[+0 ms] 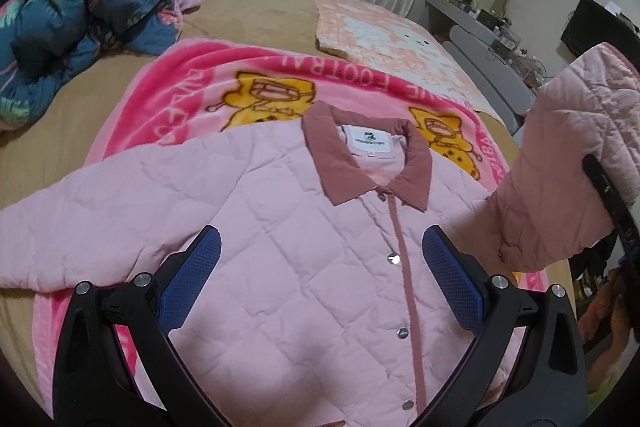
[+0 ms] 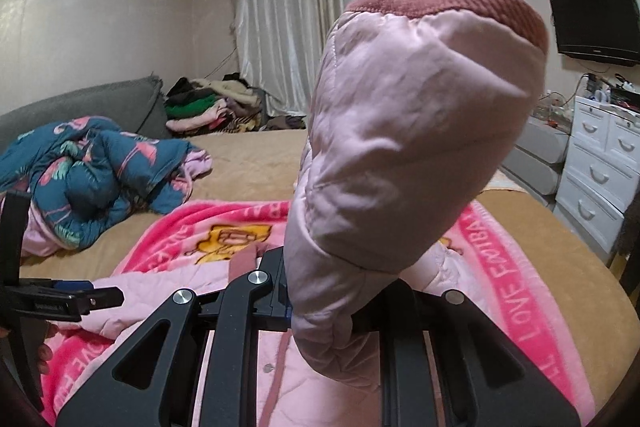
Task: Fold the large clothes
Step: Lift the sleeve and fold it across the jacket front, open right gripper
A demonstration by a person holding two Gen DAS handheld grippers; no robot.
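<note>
A pink quilted jacket (image 1: 288,235) with a dusty-rose collar (image 1: 332,143) lies face up, snapped shut, on a pink cartoon blanket (image 1: 192,83). My left gripper (image 1: 320,275) is open and empty, hovering over the jacket's chest, blue pads on either side of the snap placket. My right gripper (image 2: 332,303) is shut on the jacket's right sleeve (image 2: 400,155) and holds it lifted, cuff up. The raised sleeve also shows at the right of the left wrist view (image 1: 568,171). The jacket's other sleeve (image 1: 80,215) lies spread out to the left.
The blanket lies on a tan bed (image 1: 248,11). A crumpled blue floral quilt (image 1: 76,19) sits at the far left. A pile of clothes (image 2: 216,107) lies near the curtain. A white dresser (image 2: 600,163) and wall TV (image 2: 596,19) stand to the right.
</note>
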